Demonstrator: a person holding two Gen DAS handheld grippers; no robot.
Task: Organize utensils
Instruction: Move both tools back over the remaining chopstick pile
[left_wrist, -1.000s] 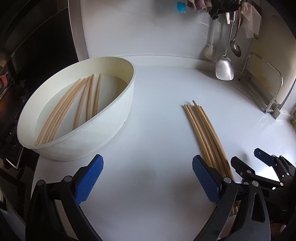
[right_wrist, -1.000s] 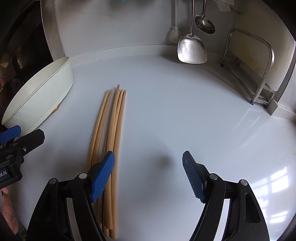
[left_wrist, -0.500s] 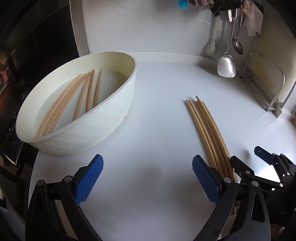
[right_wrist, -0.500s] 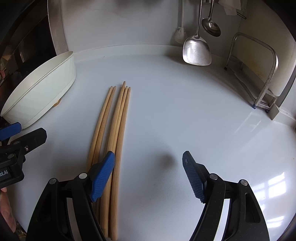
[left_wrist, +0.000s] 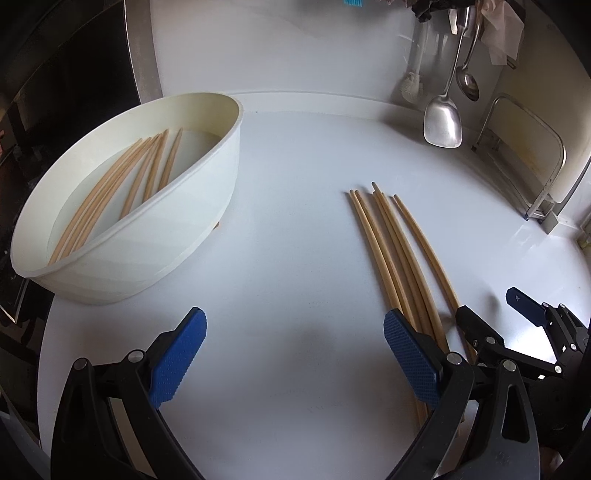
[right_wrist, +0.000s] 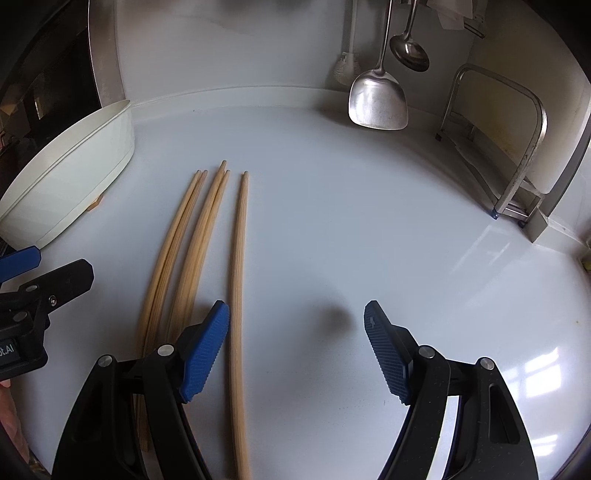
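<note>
- Chopsticks (right_wrist: 207, 236) ahead of your right tool (right_wrist: 295, 347) had fanned apart: one chopstick (right_wrist: 238, 280) rolled clear of the bundle and lay inside its spread, empty tips, ready to pick singly.
- Your left tool (left_wrist: 295, 354) hung released; the oval tub (left_wrist: 207, 206) with sorted sticks sat beyond it.
- White glossy worktop (right_wrist: 369, 221), ladles hanging behind.

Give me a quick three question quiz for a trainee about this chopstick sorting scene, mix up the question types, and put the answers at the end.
1. True or false: the right gripper is closed on a chopstick.
2. How many loose wooden chopsticks lie on the white countertop?
3. Where are the other chopsticks? A) white oval plastic tub B) steel rack C) left gripper

Key: 1 false, its jaws stand open with one chopstick lying between them; 2 five; 3 A.
</note>
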